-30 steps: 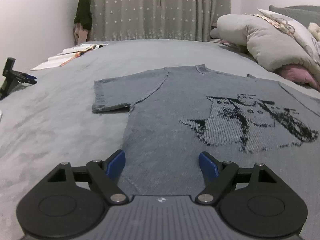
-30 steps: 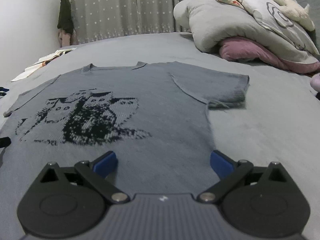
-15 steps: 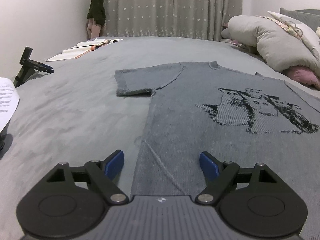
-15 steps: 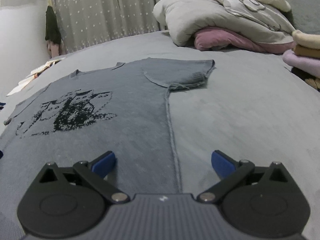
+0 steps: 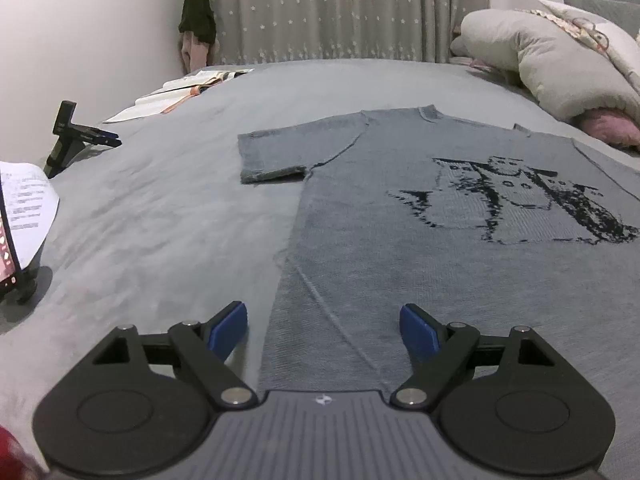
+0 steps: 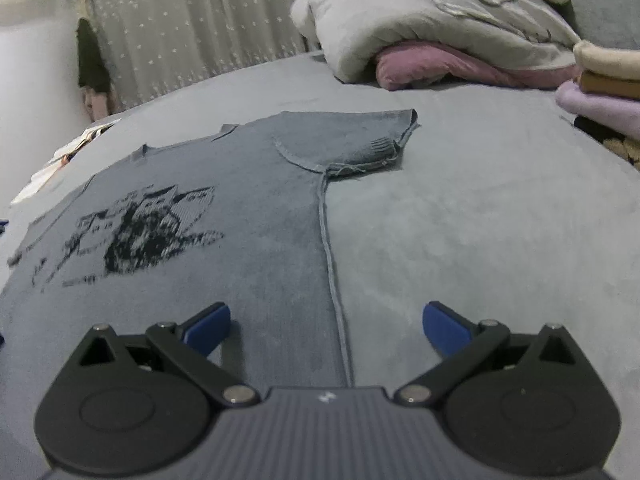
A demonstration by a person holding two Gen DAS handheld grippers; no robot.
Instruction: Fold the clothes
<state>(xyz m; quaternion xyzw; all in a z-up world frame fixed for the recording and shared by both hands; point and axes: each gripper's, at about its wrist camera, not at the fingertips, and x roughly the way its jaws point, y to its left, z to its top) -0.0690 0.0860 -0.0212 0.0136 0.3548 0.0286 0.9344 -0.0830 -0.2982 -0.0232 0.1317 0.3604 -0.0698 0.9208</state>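
Observation:
A grey short-sleeved knit sweater with a black-and-white cat picture lies flat, face up, on the grey bed. My left gripper hovers open above the sweater's left side edge near the hem, one blue pad over the bedcover and one over the knit. My right gripper hangs open over the right side seam, which runs between its blue pads. Nothing is held by either. Both sleeves are spread outward.
Piled bedding and pillows sit at the head of the bed. Folded clothes are stacked at the far right. An open book, a black stand and a paper sheet lie to the left. Curtains hang behind.
Both grippers have slid outward from the sweater's body to its side edges, the left one leftward and the right one rightward. Their jaws stay equally wide.

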